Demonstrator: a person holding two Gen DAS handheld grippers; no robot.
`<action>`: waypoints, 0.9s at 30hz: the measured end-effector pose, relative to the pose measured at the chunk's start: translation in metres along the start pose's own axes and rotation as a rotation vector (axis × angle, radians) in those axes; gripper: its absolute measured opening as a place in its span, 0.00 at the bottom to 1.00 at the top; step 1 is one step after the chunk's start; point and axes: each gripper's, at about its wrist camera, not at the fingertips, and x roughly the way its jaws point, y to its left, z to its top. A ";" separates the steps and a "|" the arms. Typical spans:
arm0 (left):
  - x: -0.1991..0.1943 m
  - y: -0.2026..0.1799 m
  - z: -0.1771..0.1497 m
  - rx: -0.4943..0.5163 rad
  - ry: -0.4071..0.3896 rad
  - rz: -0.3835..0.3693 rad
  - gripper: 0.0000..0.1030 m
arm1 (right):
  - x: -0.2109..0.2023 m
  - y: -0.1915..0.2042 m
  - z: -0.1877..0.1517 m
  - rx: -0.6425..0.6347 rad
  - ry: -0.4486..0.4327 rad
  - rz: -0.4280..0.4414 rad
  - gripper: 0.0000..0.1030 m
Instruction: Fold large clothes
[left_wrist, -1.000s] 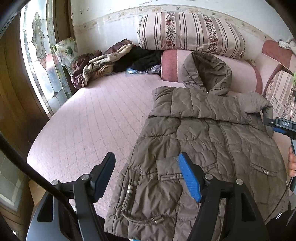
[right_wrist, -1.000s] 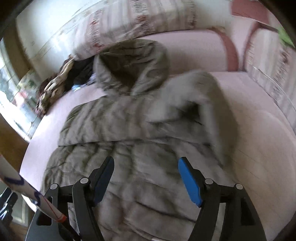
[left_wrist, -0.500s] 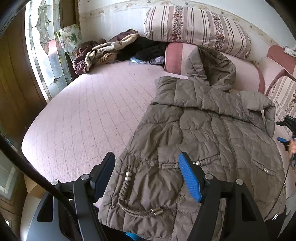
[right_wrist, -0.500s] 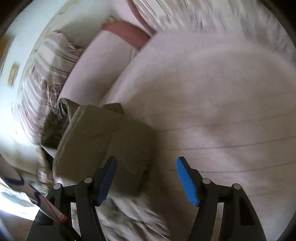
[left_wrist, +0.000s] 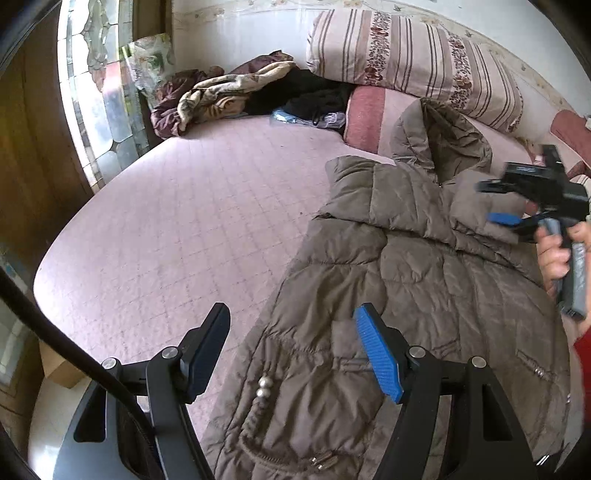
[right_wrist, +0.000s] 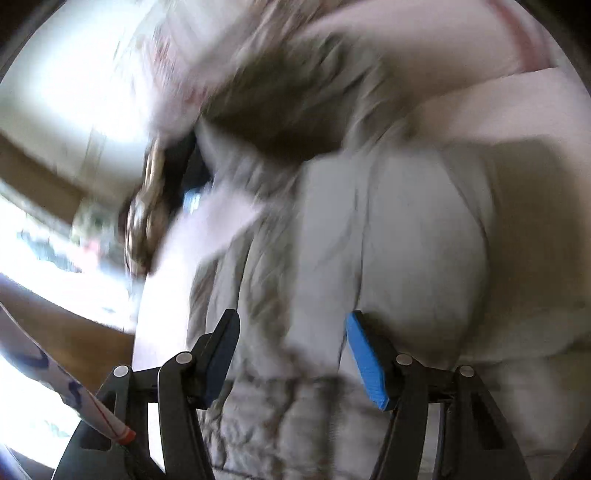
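Note:
A brown hooded puffer jacket (left_wrist: 417, 280) lies flat on a pink quilted bed (left_wrist: 177, 229), hood towards the pillows, sleeves folded across its chest. My left gripper (left_wrist: 295, 354) is open and empty above the jacket's lower left hem. My right gripper (left_wrist: 495, 203) shows in the left wrist view at the right, held in a hand over the jacket's right shoulder, open. In the blurred right wrist view the right gripper (right_wrist: 291, 354) is open just above the jacket (right_wrist: 369, 240), holding nothing.
A striped pillow (left_wrist: 413, 59) and a pink bolster (left_wrist: 365, 118) lie at the head of the bed. A heap of blankets and dark clothes (left_wrist: 236, 96) sits at the back left. A stained-glass window (left_wrist: 92, 92) stands at left beyond the bed edge.
The right gripper has swung from over the bare bed back over the jacket's right shoulder, moving fast. The left gripper has drifted slightly left and back, still open.

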 end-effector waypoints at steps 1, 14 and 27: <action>0.002 -0.003 0.003 0.009 0.000 -0.004 0.68 | 0.006 0.009 -0.006 -0.013 0.006 0.007 0.64; 0.053 -0.158 0.065 0.292 0.013 -0.214 0.72 | -0.130 -0.060 -0.033 -0.039 -0.341 -0.215 0.71; 0.126 -0.367 0.060 0.721 -0.109 -0.059 0.73 | -0.166 -0.152 -0.054 0.071 -0.324 -0.272 0.71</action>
